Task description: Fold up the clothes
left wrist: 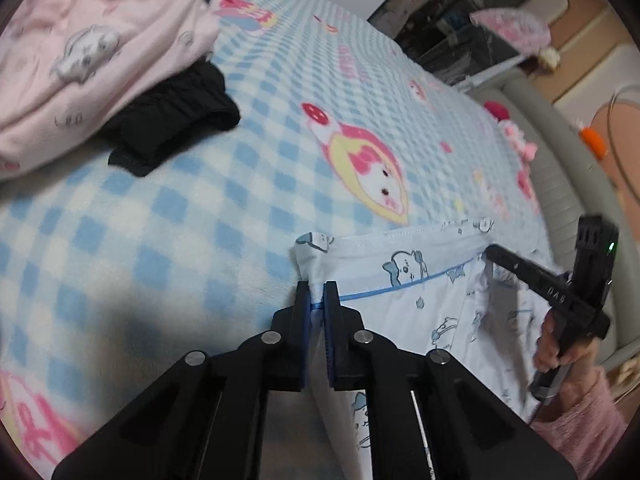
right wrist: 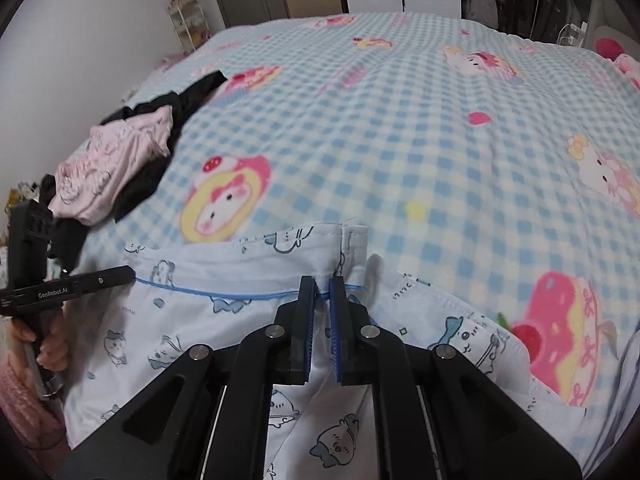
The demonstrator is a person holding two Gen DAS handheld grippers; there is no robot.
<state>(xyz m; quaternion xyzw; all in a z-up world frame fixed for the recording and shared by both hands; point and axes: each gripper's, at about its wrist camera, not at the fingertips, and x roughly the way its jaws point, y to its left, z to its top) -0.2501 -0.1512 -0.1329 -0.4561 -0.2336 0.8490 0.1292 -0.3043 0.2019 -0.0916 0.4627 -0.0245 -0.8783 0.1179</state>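
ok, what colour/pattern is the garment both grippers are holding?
Pale blue garment with small cartoon animal prints and a darker blue piping line. Clearest in the right wrist view.

"GenRobot.AI" is showing in white on the left gripper (right wrist: 120, 274) finger, left of the right gripper's jaws.
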